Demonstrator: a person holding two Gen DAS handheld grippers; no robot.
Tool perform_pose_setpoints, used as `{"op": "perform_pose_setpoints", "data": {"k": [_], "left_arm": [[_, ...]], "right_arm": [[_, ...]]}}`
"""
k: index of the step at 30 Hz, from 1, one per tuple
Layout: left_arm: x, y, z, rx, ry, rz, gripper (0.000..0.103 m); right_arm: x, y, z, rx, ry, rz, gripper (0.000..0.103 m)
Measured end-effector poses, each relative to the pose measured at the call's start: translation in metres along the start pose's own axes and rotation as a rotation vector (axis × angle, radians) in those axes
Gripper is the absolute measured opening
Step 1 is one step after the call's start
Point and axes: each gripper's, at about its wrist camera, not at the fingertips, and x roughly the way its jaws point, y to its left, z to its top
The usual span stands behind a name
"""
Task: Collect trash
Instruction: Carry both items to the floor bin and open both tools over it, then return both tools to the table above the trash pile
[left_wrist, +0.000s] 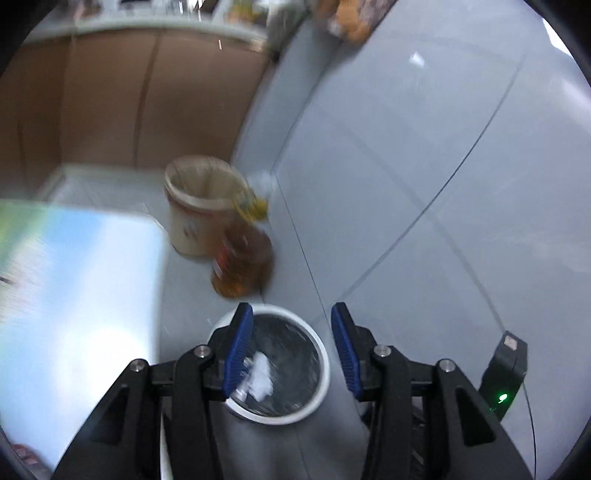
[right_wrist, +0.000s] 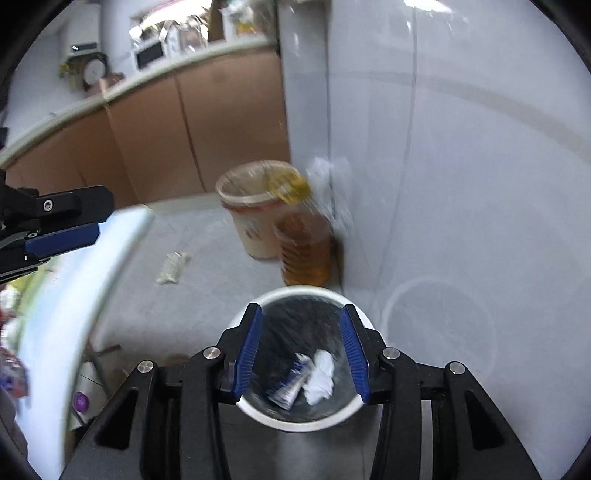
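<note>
Right wrist view has the right claw (right_wrist: 301, 354) hanging over the white bin (right_wrist: 258, 413), jaws apart with nothing between them. A crumpled white paper (right_wrist: 321, 376) and a blue-white wrapper (right_wrist: 291, 384) lie inside, so the drop step looks done. Left claw (left_wrist: 291, 350) is also spread and empty, tilted down over the bin. Next up, I'd guess, is the flattened wrapper (right_wrist: 173, 266) on the floor, so a reach down and left.

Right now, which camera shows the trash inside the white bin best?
The right wrist view: white crumpled paper and a blue-white wrapper lie unobstructed in the white bin. The left wrist view shows only paper, partly hidden.
</note>
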Motion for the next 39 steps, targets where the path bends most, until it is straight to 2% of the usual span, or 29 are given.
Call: {"op": "perform_pose_setpoints", "data": {"k": [3, 8, 13, 17, 26, 29, 31, 32, 34, 39], "left_arm": [[-0.055, 0.001, -0.001, 0.035, -0.111, 0.053, 0.042], [-0.133, 0.004, -0.013, 0.086, -0.211, 0.153, 0.042], [-0.198, 0.017, -0.035, 0.077, -0.258, 0.205, 0.043], [-0.247, 0.040, -0.062, 0.054, -0.301, 0.279, 0.045], [-0.331, 0.099, -0.102, -0.050, -0.406, 0.486, 0.053], [-0.362, 0.113, -0.113, -0.089, -0.466, 0.551, 0.058], [-0.374, 0.120, -0.119, -0.111, -0.500, 0.583, 0.060], [-0.379, 0.124, -0.122, -0.125, -0.511, 0.606, 0.061], [-0.384, 0.138, -0.127, -0.177, -0.509, 0.617, 0.063], [-0.368, 0.178, -0.151, -0.288, -0.396, 0.628, 0.063]], "right_arm": [[-0.041, 0.020, 0.012, -0.023, -0.084, 0.031, 0.049], [-0.116, 0.058, 0.024, -0.069, -0.209, 0.106, 0.057], [-0.176, 0.092, 0.024, -0.133, -0.273, 0.176, 0.057], [-0.212, 0.113, 0.023, -0.170, -0.313, 0.248, 0.058], [-0.246, 0.143, 0.019, -0.221, -0.376, 0.350, 0.058], [-0.256, 0.151, 0.016, -0.239, -0.404, 0.365, 0.067], [-0.261, 0.155, 0.012, -0.250, -0.413, 0.371, 0.078], [-0.264, 0.159, 0.010, -0.254, -0.417, 0.378, 0.080], [-0.263, 0.159, 0.010, -0.266, -0.414, 0.390, 0.087], [-0.245, 0.169, 0.003, -0.294, -0.351, 0.435, 0.087]]}}
